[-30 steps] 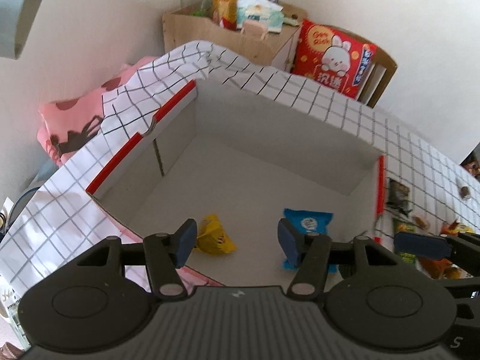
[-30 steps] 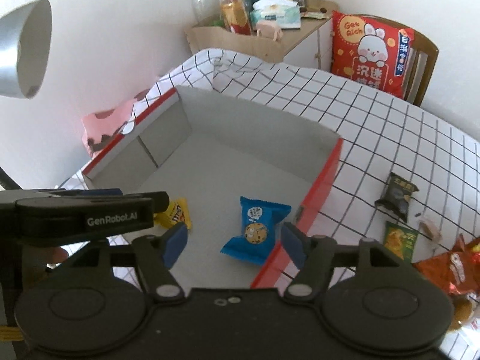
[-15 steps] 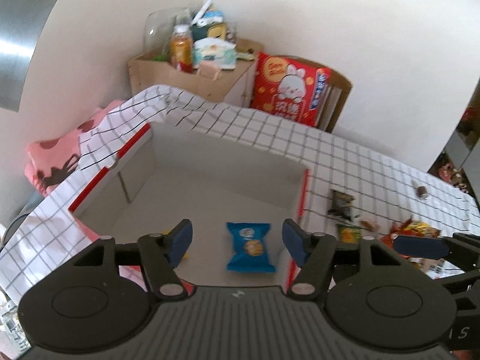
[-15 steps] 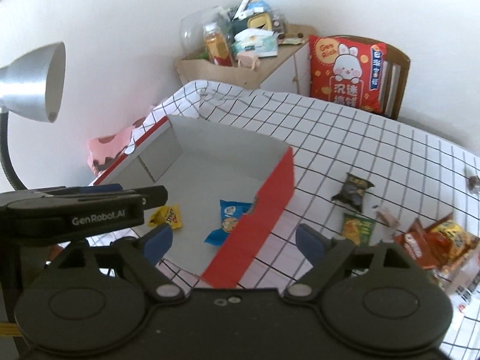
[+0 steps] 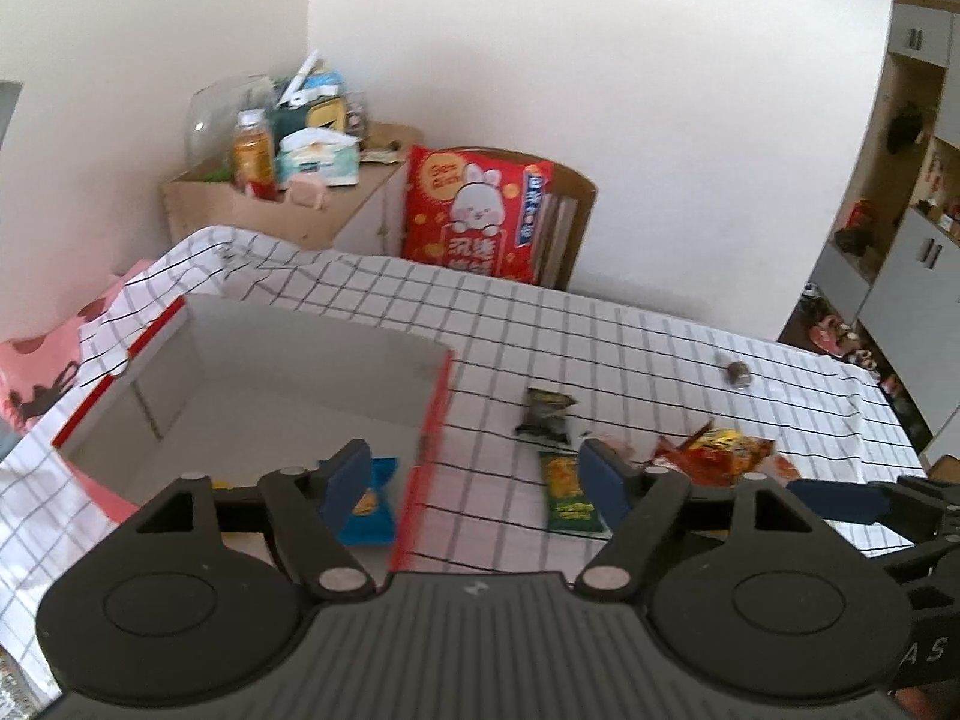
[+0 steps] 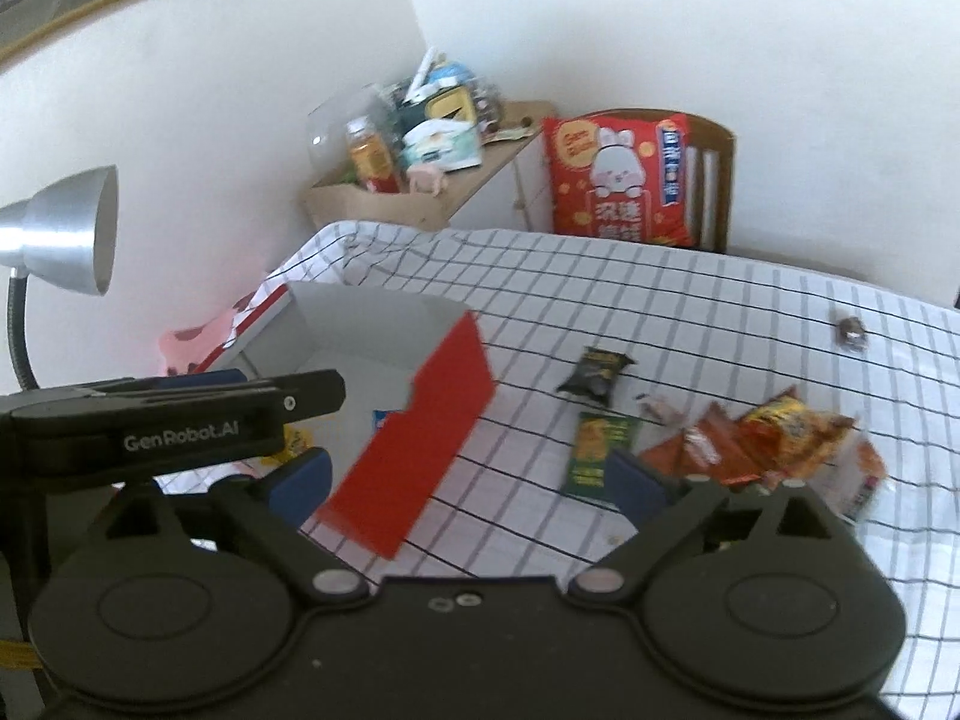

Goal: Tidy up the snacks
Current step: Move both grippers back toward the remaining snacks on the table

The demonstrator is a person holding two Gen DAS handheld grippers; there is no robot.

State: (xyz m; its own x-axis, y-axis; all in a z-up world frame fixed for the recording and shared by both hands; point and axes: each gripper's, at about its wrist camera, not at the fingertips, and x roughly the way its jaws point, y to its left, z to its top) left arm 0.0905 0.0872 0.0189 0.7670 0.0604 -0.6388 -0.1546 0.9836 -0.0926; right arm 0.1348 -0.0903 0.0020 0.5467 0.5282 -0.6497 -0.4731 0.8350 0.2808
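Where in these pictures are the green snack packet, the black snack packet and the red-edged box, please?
green snack packet [image 6: 597, 450]: right wrist view, middle of its face.
black snack packet [image 6: 595, 373]: right wrist view, centre of the wrapper.
red-edged box [image 5: 433, 420]: left wrist view, its red right wall.

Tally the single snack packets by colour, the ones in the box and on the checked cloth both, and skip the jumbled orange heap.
Blue packet: 1
Yellow packet: 1
Black packet: 1
Green packet: 1
Total: 4

red rabbit cushion [image 5: 474, 213] on wooden chair [image 5: 573, 222] | silver lamp [image 6: 63, 234] | juice bottle [image 5: 253, 155]
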